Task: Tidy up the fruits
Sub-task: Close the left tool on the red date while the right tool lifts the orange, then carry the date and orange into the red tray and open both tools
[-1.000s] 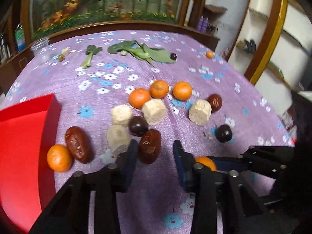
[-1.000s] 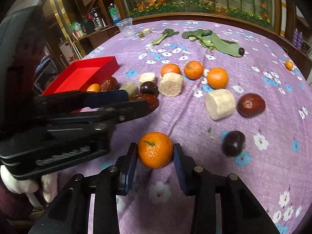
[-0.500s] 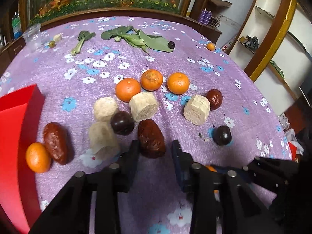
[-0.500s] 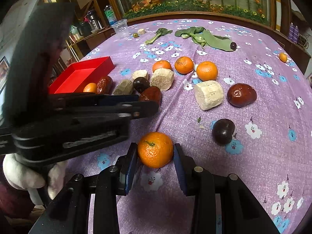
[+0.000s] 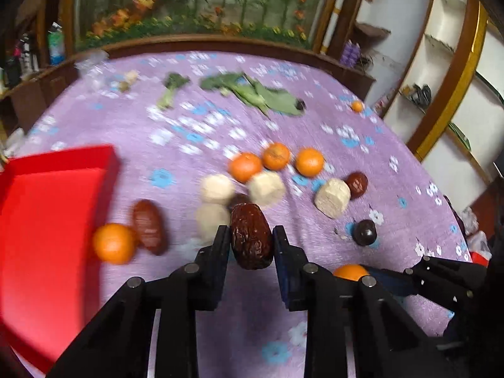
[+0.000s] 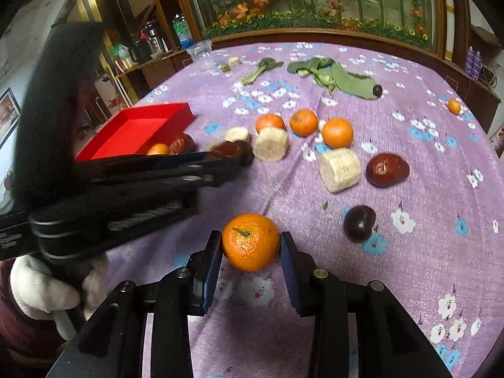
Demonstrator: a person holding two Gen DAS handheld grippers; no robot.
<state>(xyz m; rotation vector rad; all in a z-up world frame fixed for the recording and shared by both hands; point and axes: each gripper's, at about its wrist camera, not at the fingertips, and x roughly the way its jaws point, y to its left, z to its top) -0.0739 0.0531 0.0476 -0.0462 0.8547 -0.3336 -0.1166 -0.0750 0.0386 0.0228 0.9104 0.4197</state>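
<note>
My left gripper (image 5: pixel 250 236) has its jaws closing on a wrinkled dark red date (image 5: pixel 251 242); both pads press its sides and it hangs just above the purple flowered cloth. In the right wrist view the left gripper (image 6: pixel 239 157) reaches across from the left with the date (image 6: pixel 225 149) at its tip. Close to the table's near edge, my right gripper (image 6: pixel 250 241) is shut on an orange (image 6: pixel 250 242). A red tray (image 5: pixel 47 204) lies at the left; an orange (image 5: pixel 113 243) and another date (image 5: pixel 148 226) rest against its side.
Mid-table lie three oranges (image 6: pixel 304 122), several beige cut chunks (image 6: pixel 340 169), a glossy red date (image 6: pixel 387 170) and a dark plum (image 6: pixel 359 223). Green leaves (image 6: pixel 334 74), a clear cup (image 6: pixel 201 53) and a small orange (image 6: pixel 454 106) sit farther back. A white-gloved hand (image 6: pixel 41 286) holds the left gripper.
The left gripper's jaws came together on the dark date and raised it off the cloth, swinging a little toward the tray. The right gripper kept still with its orange.
</note>
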